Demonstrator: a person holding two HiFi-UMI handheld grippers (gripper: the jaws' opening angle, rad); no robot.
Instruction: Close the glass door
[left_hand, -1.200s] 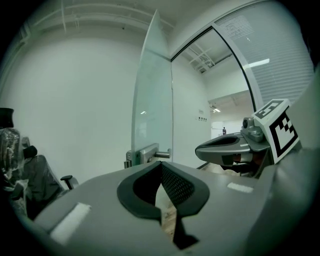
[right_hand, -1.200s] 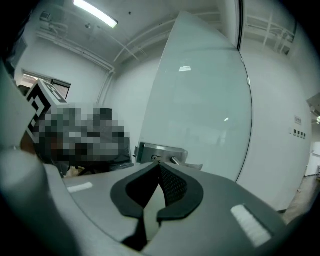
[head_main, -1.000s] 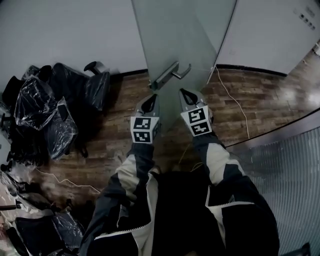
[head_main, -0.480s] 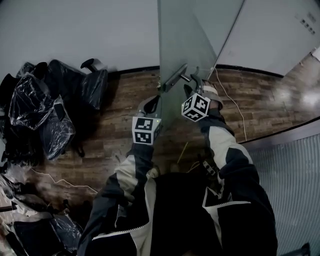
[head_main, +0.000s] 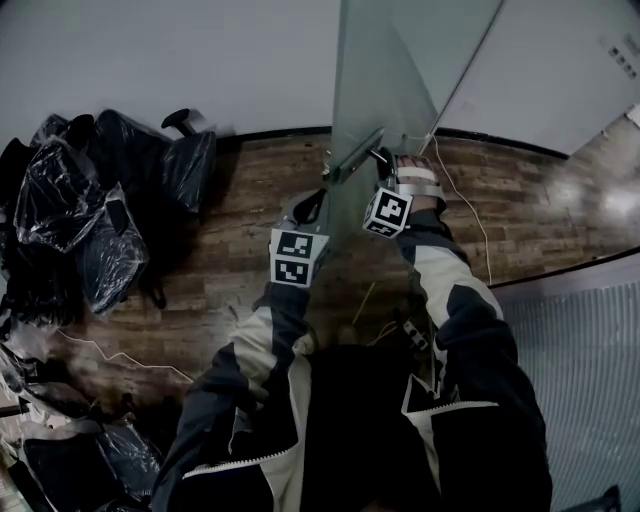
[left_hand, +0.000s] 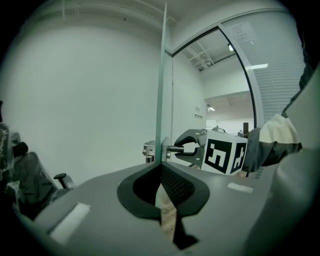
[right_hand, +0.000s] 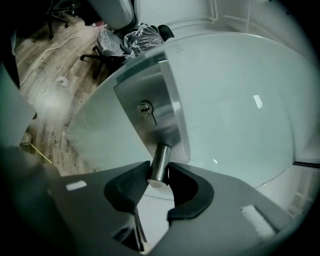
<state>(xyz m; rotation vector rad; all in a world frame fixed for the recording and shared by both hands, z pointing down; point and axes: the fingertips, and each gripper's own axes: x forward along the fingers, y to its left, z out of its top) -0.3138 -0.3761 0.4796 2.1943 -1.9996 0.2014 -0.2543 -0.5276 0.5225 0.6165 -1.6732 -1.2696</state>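
Door of pale clear glass (head_main: 385, 80) stands swung out from the white wall (head_main: 150, 60) above the far edge of the brown wooden floor (head_main: 250, 200), its free edge turned towards the person. In the left gripper view that edge rises as a thin greenish line (left_hand: 163, 100).

A brushed steel lever handle (head_main: 352, 157) sticks out from both faces of the glass, low on the door. In the right gripper view it is mounted on a long steel lock plate with a keyhole (right_hand: 155, 115).

The right gripper (head_main: 385, 165) is on the right side of the door. Its jaws are closing on the handle's round bar (right_hand: 160, 160), which sits between the dark pads with both tips against it (right_hand: 159, 175). The left gripper view shows the same hold from the side (left_hand: 187, 148), with the bar (left_hand: 175, 149) running out from the glass.

The left gripper (head_main: 308, 205) is on the door's left side, just below the handle and not touching it. Its jaw tips meet (left_hand: 161, 167) with nothing between them, and only a sliver of floor shows behind.

Black office chairs wrapped in clear plastic (head_main: 90, 210) crowd the floor's left edge, and a thin white cable (head_main: 470, 215) trails across the boards right of the door.
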